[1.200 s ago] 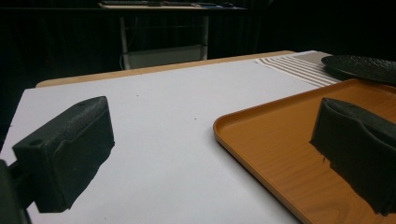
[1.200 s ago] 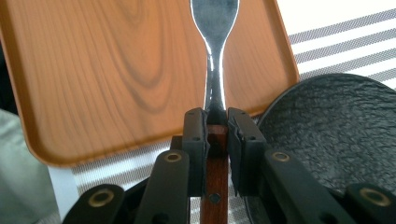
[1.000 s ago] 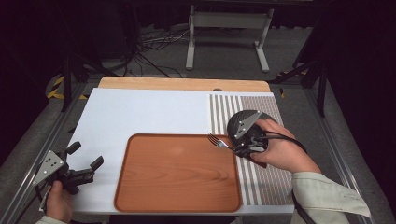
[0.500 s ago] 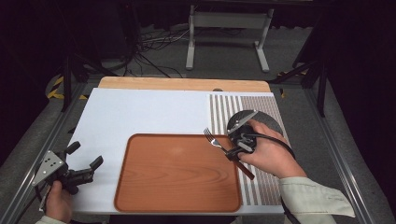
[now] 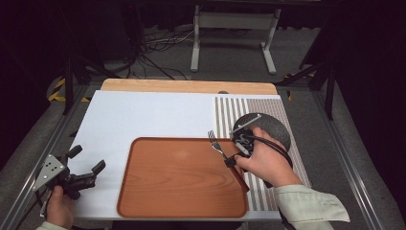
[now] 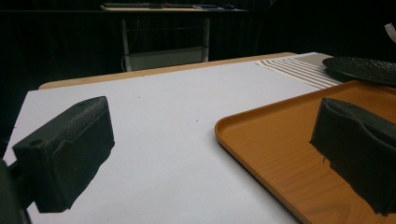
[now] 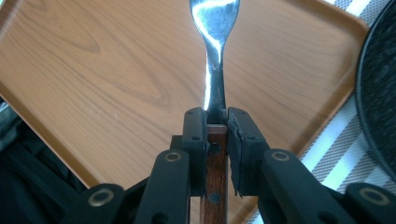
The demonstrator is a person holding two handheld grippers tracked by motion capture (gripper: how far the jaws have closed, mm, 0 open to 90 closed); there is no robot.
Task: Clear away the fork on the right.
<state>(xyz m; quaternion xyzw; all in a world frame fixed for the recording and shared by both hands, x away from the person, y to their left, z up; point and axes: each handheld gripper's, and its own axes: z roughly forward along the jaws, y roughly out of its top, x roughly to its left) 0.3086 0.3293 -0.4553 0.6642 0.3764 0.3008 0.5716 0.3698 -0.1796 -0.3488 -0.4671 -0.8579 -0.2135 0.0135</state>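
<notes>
Right tongs (image 5: 231, 160), held in the person's right hand (image 5: 265, 163), are clamped on a fork (image 5: 218, 146) where its metal neck meets the wooden handle; in the right gripper view the 2 black jaws of these tongs (image 7: 216, 122) press the fork (image 7: 214, 56) from both sides. The fork is carried above the right edge of the wooden tray (image 5: 177, 211), its tines pointing toward the far side of the desk (image 5: 143, 115) and its handle slanting back under the hand. The tray (image 7: 93, 70) lies on the white sheet covering the desk, just beside a striped placemat (image 5: 227, 112). A dark round plate (image 5: 273, 127) rests on the placemat, beyond the right hand, and appears as a dark rim (image 7: 378, 93) in the right gripper view. Left tongs (image 5: 84, 165), held in the left hand (image 5: 60, 208), hover at the near left corner of the desk, jaws spread wide and empty. In the left gripper view the tray (image 6: 261, 140) sits ahead to the right, the plate (image 6: 364, 70) beyond it.
</notes>
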